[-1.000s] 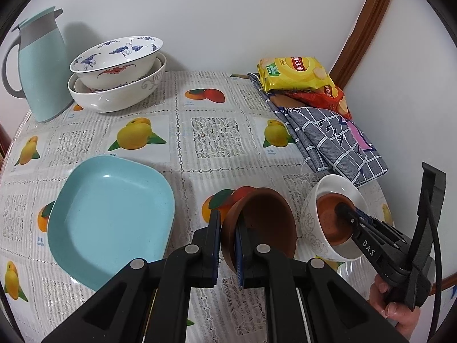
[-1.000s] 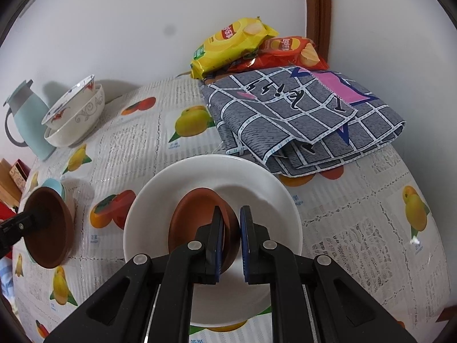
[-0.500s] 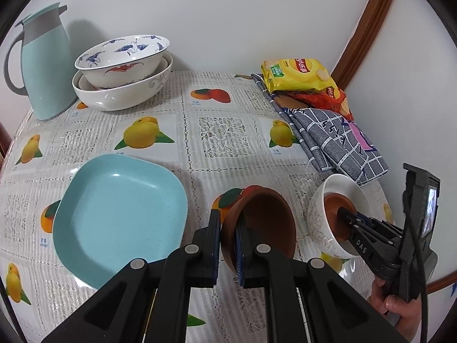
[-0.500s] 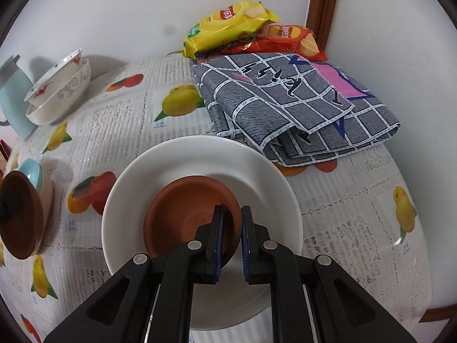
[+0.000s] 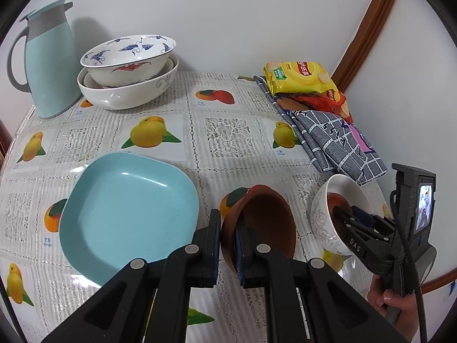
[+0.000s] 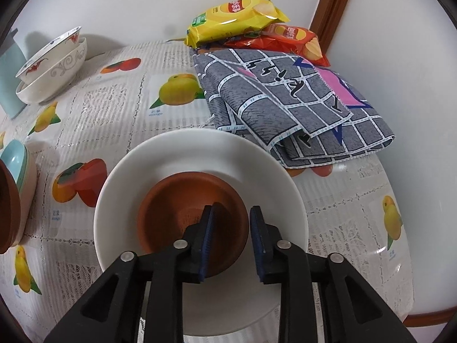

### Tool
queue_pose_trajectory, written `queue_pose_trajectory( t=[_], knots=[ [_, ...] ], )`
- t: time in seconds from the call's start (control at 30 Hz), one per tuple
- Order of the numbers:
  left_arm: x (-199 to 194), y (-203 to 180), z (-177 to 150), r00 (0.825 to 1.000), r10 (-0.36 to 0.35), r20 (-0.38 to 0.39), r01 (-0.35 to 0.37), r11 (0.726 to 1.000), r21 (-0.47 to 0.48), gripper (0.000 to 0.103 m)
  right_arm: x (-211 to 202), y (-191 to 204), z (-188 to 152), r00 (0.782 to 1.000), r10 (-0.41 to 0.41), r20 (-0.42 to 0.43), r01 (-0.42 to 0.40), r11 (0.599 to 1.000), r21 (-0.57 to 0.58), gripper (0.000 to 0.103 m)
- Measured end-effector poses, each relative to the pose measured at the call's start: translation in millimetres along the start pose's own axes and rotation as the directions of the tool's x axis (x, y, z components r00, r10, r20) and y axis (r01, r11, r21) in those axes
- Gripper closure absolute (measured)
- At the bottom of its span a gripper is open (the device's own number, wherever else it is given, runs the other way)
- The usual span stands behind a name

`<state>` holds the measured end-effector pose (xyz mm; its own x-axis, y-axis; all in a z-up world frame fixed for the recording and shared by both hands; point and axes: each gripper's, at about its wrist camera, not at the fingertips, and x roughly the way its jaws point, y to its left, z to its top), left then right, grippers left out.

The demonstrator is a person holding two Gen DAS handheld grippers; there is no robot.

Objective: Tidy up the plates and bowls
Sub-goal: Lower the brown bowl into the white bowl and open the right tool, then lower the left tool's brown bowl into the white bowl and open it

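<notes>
I'm seeing the fruit-print tablecloth [image 5: 228, 131] filling both views, and only my left wrist view is showing the whole light blue plate [image 5: 128, 214] at lower left, with the teal jug [image 5: 48, 60] and two stacked patterned bowls [image 5: 128, 68] at upper left. My right wrist view is giving me the white bowl [image 6: 200, 154] from above at centre, with a brown bowl [image 6: 182, 205] sitting inside it, and the grey checked cloth [image 6: 285, 100] and snack bags [image 6: 237, 14] at upper right. The left gripper [image 5: 227, 245] is clamping the rim of a second brown bowl [image 5: 265, 223], held tilted above the cloth at lower centre. The right gripper [image 6: 231, 243] is standing with jaws apart, straddling the near rim of the nested brown bowl, its left finger [image 6: 207, 234] inside.
</notes>
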<state>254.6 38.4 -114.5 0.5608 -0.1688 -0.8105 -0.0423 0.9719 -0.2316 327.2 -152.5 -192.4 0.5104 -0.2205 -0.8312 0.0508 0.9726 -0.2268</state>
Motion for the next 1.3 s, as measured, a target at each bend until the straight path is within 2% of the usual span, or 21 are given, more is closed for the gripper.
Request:
queue_pose_trajectory(
  t=[0.07,0.3,0.47,0.63,0.93,1.2,1.3],
  knots=[
    [-1.8,0.1,-0.7,1.000,0.004,0.004,-0.004,1.000,-0.004,0.094,-5.1,-1.9,0.2,1.000,-0.002,0.018,0.002,1.000,0.009,0.061],
    [-8.1,-9.4,-3.1,1.000,0.002,0.009,-0.002,1.000,0.006,0.094,-28.9,-10.8,-3.4,0.996,0.039,0.084,-0.043,0.998,0.043,0.060],
    [-9.9,-24.6,-7.5,1.000,0.008,0.014,-0.008,1.000,0.012,0.094,-49.6,-32.0,-14.7,0.987,0.110,0.121,-0.122,0.988,0.092,0.054],
    [-6.5,-46.0,-11.2,1.000,-0.008,0.010,0.008,1.000,0.022,0.094,-69.2,-53.3,-31.8,0.981,0.129,0.145,-0.146,0.983,0.113,0.053],
    [-1.4,-89.1,-15.8,0.997,-0.073,0.027,0.072,0.997,0.041,0.094,-90.3,-84.5,-62.1,0.977,0.109,0.185,-0.132,0.984,0.117,0.051],
    [17.2,-119.0,-13.7,0.997,-0.082,0.008,0.081,0.994,0.069,0.094,-82.0,-108.6,-78.5,0.983,0.055,0.173,-0.079,0.987,0.140,0.050],
    [27.5,-126.3,-12.9,0.997,-0.076,-0.007,0.076,0.994,0.072,0.094,-76.9,-116.8,-83.1,0.984,0.059,0.170,-0.086,0.984,0.154,0.050]
  ],
)
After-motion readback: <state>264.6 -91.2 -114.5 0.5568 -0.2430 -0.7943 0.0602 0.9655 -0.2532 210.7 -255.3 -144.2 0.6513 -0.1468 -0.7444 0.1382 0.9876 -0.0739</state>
